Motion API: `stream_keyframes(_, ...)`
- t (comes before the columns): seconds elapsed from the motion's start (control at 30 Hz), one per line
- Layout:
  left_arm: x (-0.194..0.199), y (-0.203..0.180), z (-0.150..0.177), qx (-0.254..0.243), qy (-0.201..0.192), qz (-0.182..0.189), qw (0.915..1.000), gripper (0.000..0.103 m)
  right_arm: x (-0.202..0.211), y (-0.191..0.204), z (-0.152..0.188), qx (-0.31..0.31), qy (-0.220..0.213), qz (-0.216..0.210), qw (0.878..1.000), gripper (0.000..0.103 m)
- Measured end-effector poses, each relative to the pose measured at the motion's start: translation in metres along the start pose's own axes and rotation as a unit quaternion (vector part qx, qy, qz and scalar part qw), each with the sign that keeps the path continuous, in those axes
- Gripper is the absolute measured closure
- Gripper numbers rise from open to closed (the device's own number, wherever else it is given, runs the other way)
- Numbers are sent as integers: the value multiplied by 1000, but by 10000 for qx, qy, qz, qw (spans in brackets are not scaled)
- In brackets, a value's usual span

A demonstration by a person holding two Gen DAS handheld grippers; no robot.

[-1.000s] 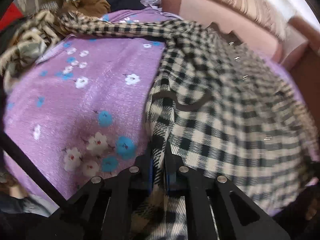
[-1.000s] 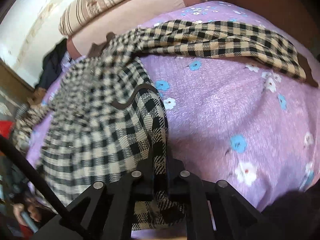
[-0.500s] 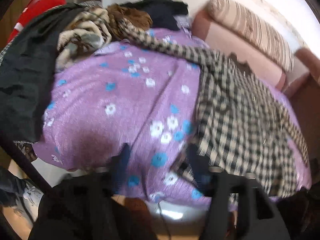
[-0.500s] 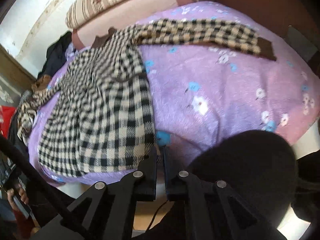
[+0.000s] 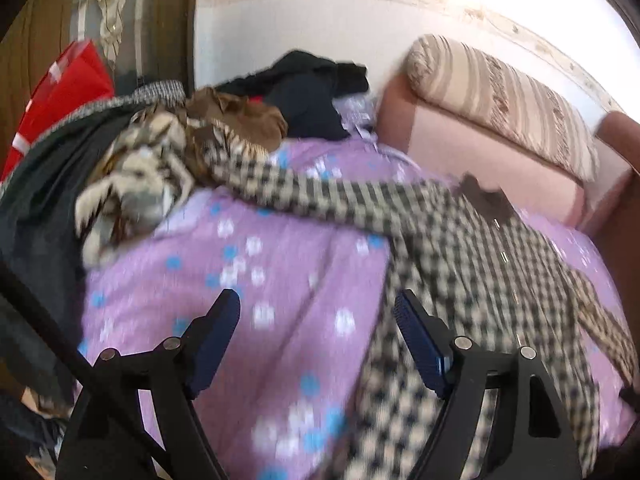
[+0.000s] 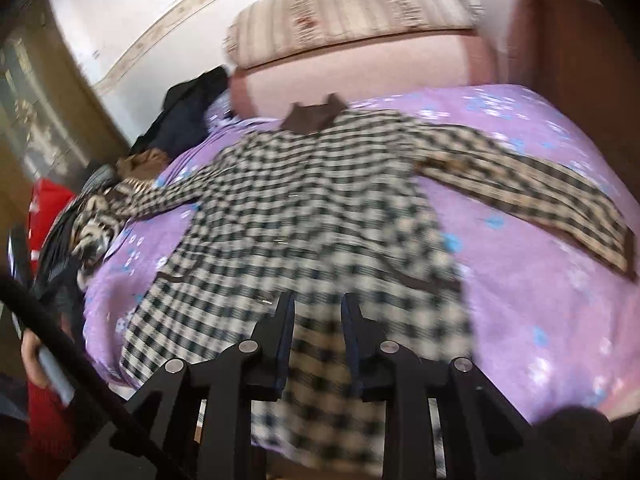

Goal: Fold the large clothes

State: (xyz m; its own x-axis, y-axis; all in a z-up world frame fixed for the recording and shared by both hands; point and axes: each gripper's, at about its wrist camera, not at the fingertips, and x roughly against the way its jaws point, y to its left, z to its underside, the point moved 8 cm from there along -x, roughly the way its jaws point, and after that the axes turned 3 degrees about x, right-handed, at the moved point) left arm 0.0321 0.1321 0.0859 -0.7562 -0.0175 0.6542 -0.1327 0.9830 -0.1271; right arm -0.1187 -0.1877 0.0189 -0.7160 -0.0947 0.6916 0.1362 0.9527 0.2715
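Both my grippers are opening with nothing gripped: left gripper [image 5: 318, 312] wide, right gripper [image 6: 318, 312] narrow over the checked coat [image 6: 320, 216]. Ahead of them its sleeve [image 5: 304, 190] runs into the clothes pile [image 5: 132, 184], so my next fold could snag it.

Checked garment [image 6: 320, 208] motion-blurred; hem cut off by bottom edge.

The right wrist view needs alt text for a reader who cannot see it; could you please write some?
A black-and-cream checked coat with a brown collar lies spread flat, sleeves out, on a purple floral bedspread. The right gripper hangs above its hem, its fingers opening with nothing clamped between them. A striped bolster lies at the bed's far end, and a heap of clothes at left.
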Motion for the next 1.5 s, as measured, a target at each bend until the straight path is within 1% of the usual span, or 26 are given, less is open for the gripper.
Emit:
stream_keyframes(0.1, -25, 3, -28, 105, -181, -206, 9996, 24, -29, 26, -7, 302, 87, 20, 9995, 77)
stream_keyframes(0.17, -42, 10, -39, 155, -179, -366, 9991, 24, -51, 41, -10, 465, 184, 33, 9987, 77)
stream_keyframes(0.2, -47, 13, -42, 179, -185, -403, 9989, 24, -62, 47, -11, 511, 231, 61, 9984, 77)
stream_keyframes(0.3, -65, 29, -51, 230, -265, -688, 9970, 23, -92, 57, -10, 651, 381, 123, 9971, 77)
stream_keyframes(0.4, -81, 49, -54, 345, -222, -802, 9959, 23, -115, 60, -7, 728, 492, 211, 9959, 77)
stream_keyframes(0.43, -86, 56, -53, 409, -173, -807, 9957, 23, -122, 60, -5, 750, 526, 256, 9955, 77)
stream_keyframes(0.47, -93, 64, -53, 541, -80, -793, 9954, 23, -128, 62, -3, 869, 638, 164, 9940, 77)
stream_keyframes(0.5, -99, 73, -52, 705, 18, -762, 9946, 23, -135, 62, -1, 863, 664, 166, 9939, 76)
stream_keyframes(0.57, -108, 90, -52, 1065, 120, -703, 9917, 23, -145, 61, 2, 787, 726, 91, 9942, 72)
stream_keyframes(0.6, -111, 98, -53, 1251, 136, -672, 9898, 23, -151, 60, 6, 740, 752, 6, 9944, 67)
stream_keyframes(0.63, -117, 111, -54, 1506, 159, -644, 9864, 23, -156, 59, 9, 711, 788, -35, 9943, 66)
stream_keyframes(0.67, -121, 117, -54, 1638, 176, -641, 9843, 23, -160, 59, 12, 703, 810, -45, 9942, 65)
stream_keyframes(0.7, -128, 127, -55, 1837, 208, -611, 9809, 23, -163, 60, 12, 766, 733, -33, 9944, 64)
stream_keyframes(0.77, -139, 138, -56, 2078, 277, -526, 9764, 23, -164, 64, 12, 962, 638, -3, 9933, 60)
stream_keyframes(0.83, -155, 141, -61, 2215, 343, -419, 9737, 23, -167, 69, 12, 1152, 576, 14, 9917, 53)
stream_keyframes(0.9, -169, 138, -69, 2233, 360, -289, 9737, 23, -169, 72, 14, 1291, 505, 74, 9903, 52)
stream_keyframes(0.93, -177, 137, -74, 2215, 345, -293, 9741, 23, -170, 73, 14, 1360, 461, 111, 9896, 51)
stream_keyframes(0.97, -183, 138, -79, 2187, 321, -327, 9747, 23, -171, 74, 15, 1424, 419, 137, 9888, 51)
stream_keyframes(1.03, -198, 138, -91, 2012, 271, -529, 9777, 23, -172, 76, 17, 1537, 336, 171, 9874, 49)
stream_keyframes(1.13, -212, 138, -104, 1907, 225, -721, 9787, 23, -172, 75, 17, 1558, 273, 173, 9873, 48)
stream_keyframes(1.27, -221, 140, -125, 1736, 31, -818, 9814, 23, -172, 74, 17, 1546, 236, 154, 9876, 47)
stream_keyframes(1.37, -226, 146, -133, 1686, -31, -829, 9822, 24, -173, 76, 18, 1583, 207, 193, 9870, 46)
stream_keyframes(1.43, -233, 154, -130, 1778, 73, -767, 9810, 37, -172, 76, 18, 1604, 185, 228, 9866, 46)
stream_keyframes(1.5, -242, 160, -124, 1855, 298, -797, 9790, 85, -173, 76, 18, 1616, 175, 242, 9864, 46)
